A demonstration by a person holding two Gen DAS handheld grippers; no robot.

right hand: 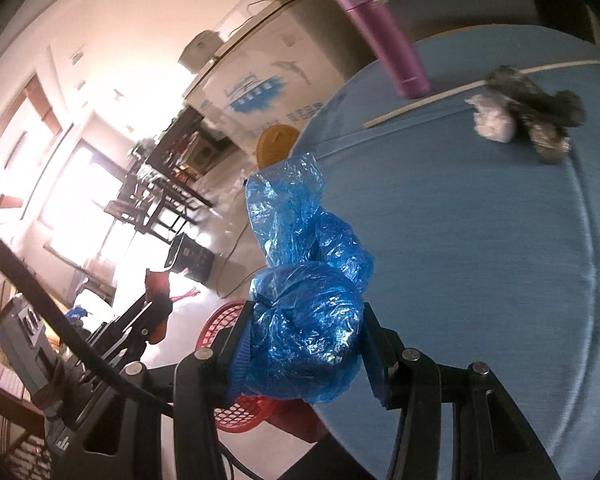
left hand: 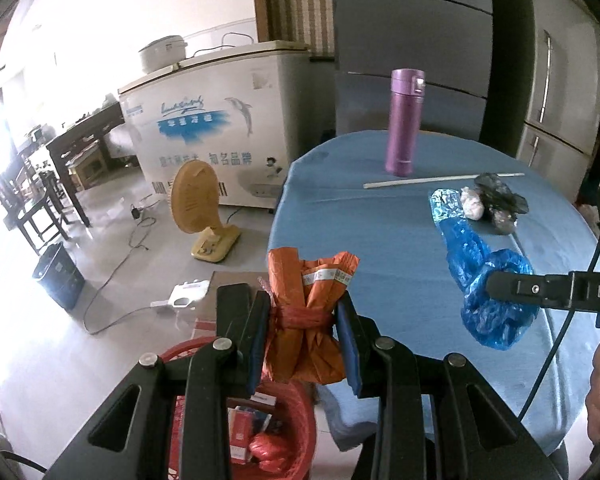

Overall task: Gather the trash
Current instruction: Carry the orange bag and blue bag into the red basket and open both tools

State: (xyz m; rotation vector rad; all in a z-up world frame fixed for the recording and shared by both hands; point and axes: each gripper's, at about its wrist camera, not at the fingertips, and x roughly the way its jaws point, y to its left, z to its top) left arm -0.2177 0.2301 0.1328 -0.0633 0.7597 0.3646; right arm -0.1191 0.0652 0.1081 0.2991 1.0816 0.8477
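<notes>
Clamping orange wrapper (left hand: pixel 306 320), blue bag (right hand: pixel 304 336)

Orange tied wrapper bundle (left hand: pixel 306 320) upright above red basket (left hand: pixel 296 420), crumpled blue plastic bag (right hand: pixel 304 320) held over table edge

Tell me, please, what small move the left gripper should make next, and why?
Probably open the left gripper: its fingers clamp the orange wrapper almost directly above the red basket, which already holds trash, so releasing should drop it in.
</notes>
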